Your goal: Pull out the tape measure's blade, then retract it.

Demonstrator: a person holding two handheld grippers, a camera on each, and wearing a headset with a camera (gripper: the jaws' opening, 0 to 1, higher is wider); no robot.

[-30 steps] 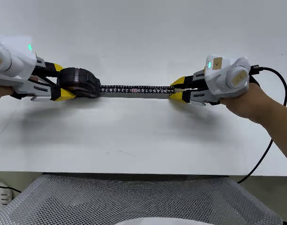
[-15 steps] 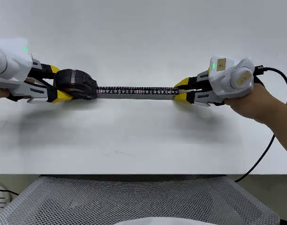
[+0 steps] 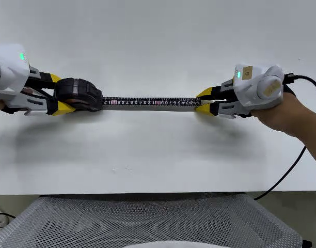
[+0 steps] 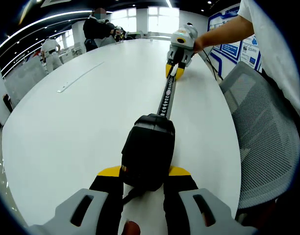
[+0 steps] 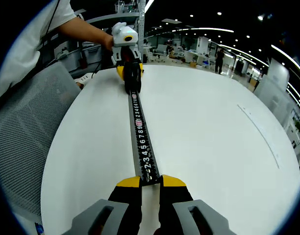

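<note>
A black tape measure case (image 3: pixel 79 95) sits just above the white table (image 3: pixel 147 150) at the left, with my left gripper (image 3: pixel 57 94) shut on it; the case (image 4: pixel 148 149) fills the space between the yellow-tipped jaws in the left gripper view. Its dark numbered blade (image 3: pixel 152 102) stretches rightward to my right gripper (image 3: pixel 204 101), which is shut on the blade's end. In the right gripper view the blade (image 5: pixel 139 139) runs from my right gripper (image 5: pixel 150 183) to the far case (image 5: pixel 133 73). The right gripper (image 4: pixel 175 69) is also in the left gripper view.
A mesh chair back (image 3: pixel 147 219) lies below the table's near edge. A black cable (image 3: pixel 297 150) trails from the right gripper over the edge. A thin strip (image 4: pixel 80 77) lies further off on the table. People stand in the background (image 4: pixel 98 29).
The two grippers have drawn further apart, left going left and right going right, and more of the blade is out of the case.
</note>
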